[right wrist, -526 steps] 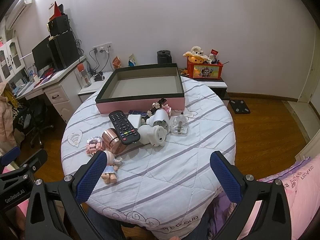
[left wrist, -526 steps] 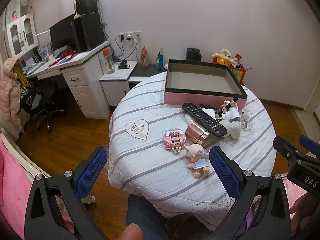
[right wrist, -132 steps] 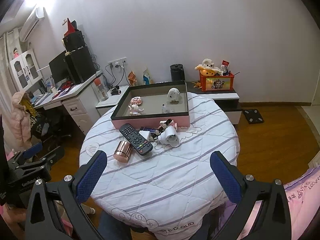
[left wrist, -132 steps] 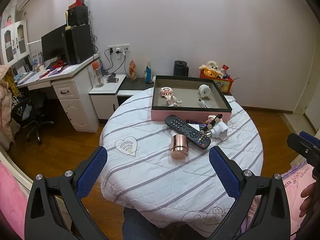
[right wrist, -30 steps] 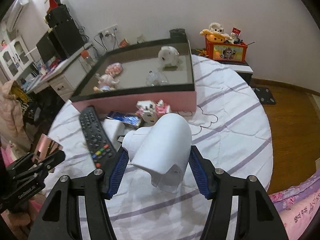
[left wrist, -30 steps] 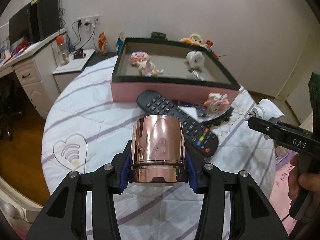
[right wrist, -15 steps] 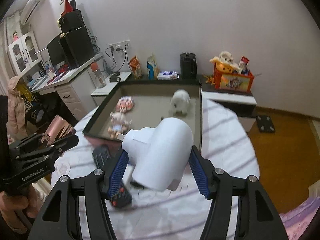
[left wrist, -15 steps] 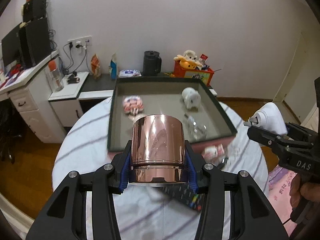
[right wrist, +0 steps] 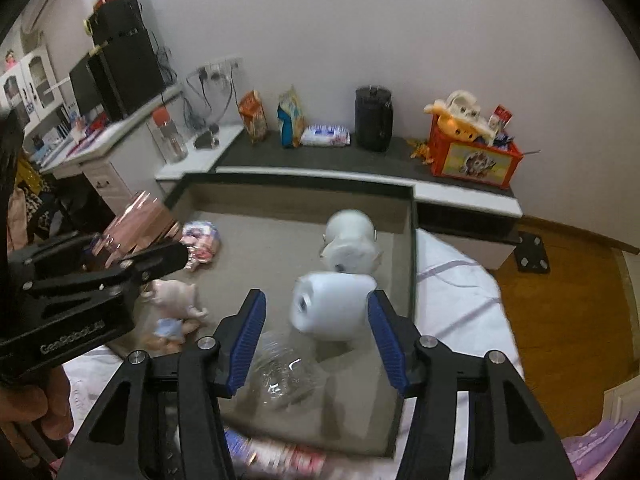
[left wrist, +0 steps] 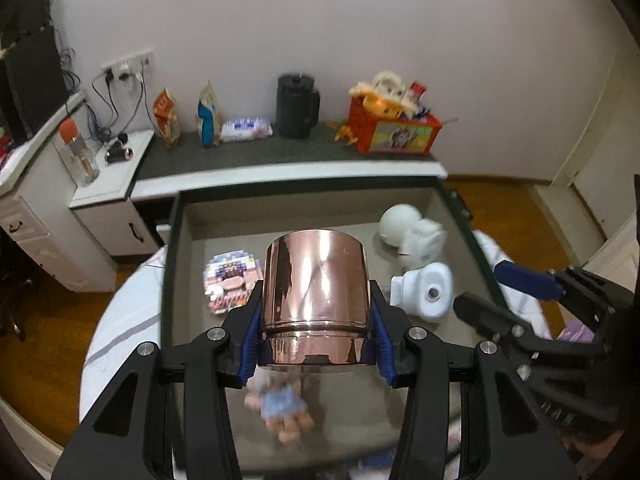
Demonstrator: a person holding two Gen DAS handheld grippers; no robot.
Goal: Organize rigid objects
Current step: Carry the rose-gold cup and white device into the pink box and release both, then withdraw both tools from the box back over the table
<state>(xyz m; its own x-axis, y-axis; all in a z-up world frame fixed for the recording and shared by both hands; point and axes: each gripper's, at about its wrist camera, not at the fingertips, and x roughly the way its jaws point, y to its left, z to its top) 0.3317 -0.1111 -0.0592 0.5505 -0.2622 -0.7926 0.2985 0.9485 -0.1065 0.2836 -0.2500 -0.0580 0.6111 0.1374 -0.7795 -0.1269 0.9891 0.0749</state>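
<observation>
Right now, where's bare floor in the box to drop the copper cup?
Bare: the box floor's middle strip, between the pink block toy and the rear white piece, and along the far wall. Crowded: right side, with the front white piece too; near edge, with the doll and clear plastic item.

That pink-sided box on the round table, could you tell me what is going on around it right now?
A person is tidying small items into the shallow pink-sided box. The left hand-held gripper clamps a shiny copper-coloured metal cup above the box. The right hand-held gripper stands open around a white plastic plug-like device over the box floor. Another white device, a doll and a pink block toy lie inside.
</observation>
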